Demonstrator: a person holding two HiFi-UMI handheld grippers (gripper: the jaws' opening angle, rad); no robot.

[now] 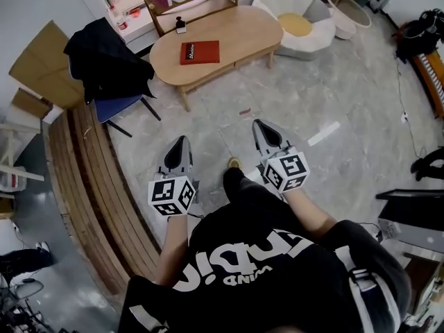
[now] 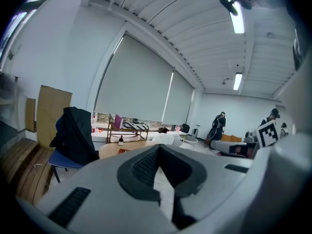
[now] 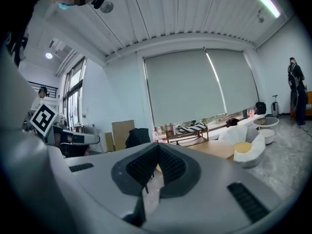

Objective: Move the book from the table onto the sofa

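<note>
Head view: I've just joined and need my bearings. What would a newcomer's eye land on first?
The red book lies flat on the oval wooden table at the top, with the white sofa to its right. Nearer, the left tongs and right tongs, both shut and empty, point toward the table over the floor. A black jacket drapes a chair left of the table.

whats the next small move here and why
Probably step toward the table and bring both grippers nearer the red book. The book lies flat on the table, well ahead of the left gripper and right gripper. Their jaws are shut and empty, so it looks out of reach.
</note>
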